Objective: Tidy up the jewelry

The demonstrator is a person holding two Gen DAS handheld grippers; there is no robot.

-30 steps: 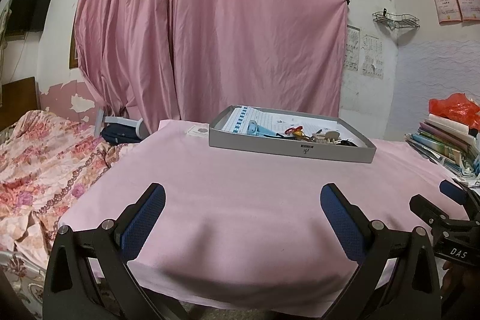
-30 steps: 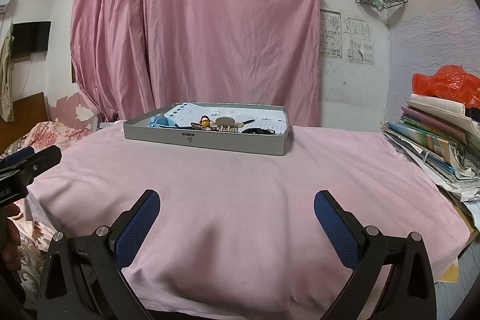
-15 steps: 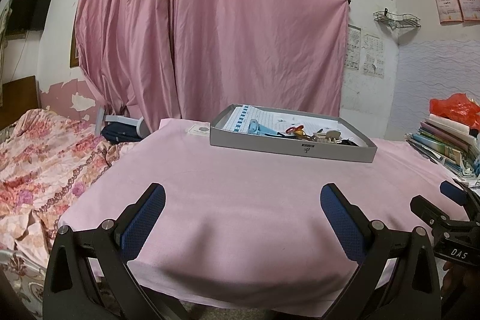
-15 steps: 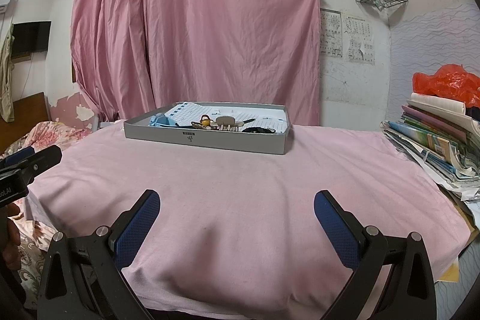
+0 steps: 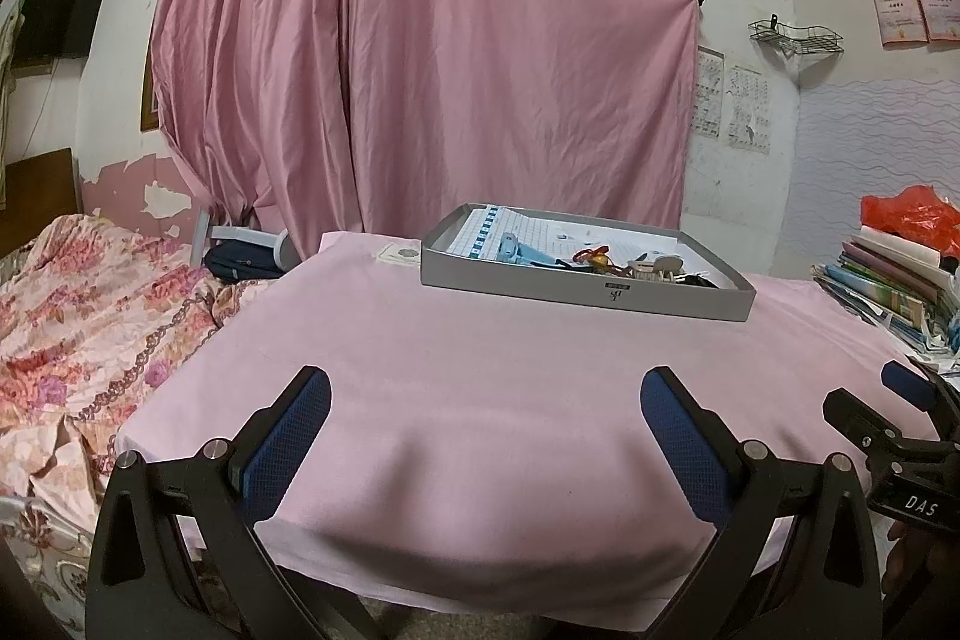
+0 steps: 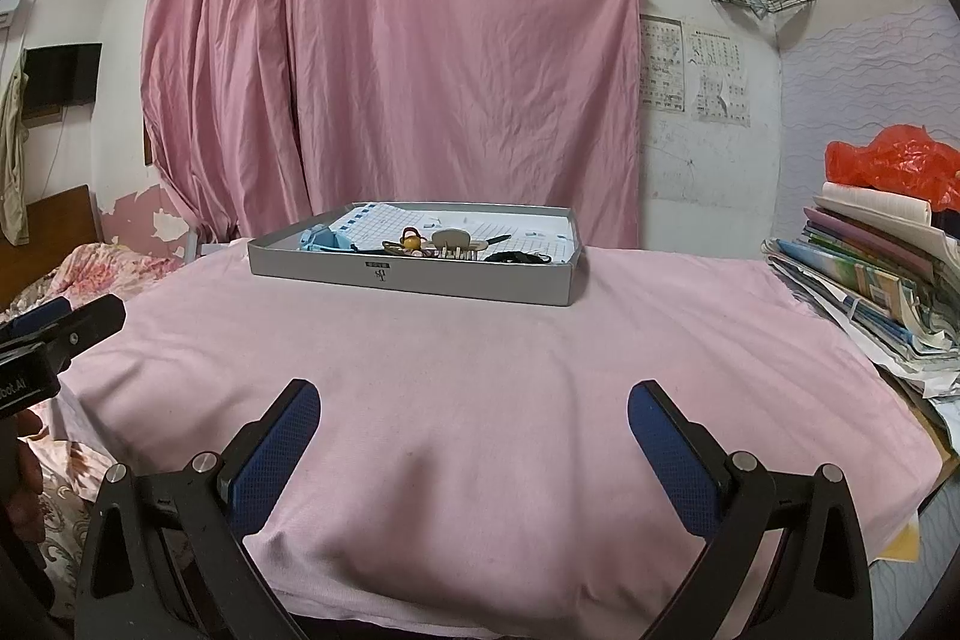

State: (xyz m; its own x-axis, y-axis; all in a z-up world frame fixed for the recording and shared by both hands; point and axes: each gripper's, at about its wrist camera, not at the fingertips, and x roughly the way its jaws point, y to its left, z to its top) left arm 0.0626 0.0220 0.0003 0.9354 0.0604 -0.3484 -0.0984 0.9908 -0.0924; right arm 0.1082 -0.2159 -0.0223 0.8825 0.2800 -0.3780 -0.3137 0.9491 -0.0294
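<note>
A shallow grey tray (image 5: 585,293) (image 6: 414,277) sits at the far side of a table covered in pink cloth (image 5: 480,358) (image 6: 480,358). In it lie a light blue item (image 5: 519,251) (image 6: 318,239), a red and yellow trinket (image 5: 591,256) (image 6: 411,239), a beige hair claw (image 6: 451,241) (image 5: 654,268) and a black piece (image 6: 517,257). My left gripper (image 5: 485,403) hangs open over the near table edge, well short of the tray. My right gripper (image 6: 474,415) is open too, empty, at the same near edge.
A stack of books and papers (image 6: 870,280) (image 5: 894,280) with a red bag (image 6: 894,160) on top fills the right side. A floral bedspread (image 5: 78,316) lies left of the table. A pink curtain (image 6: 390,58) hangs behind.
</note>
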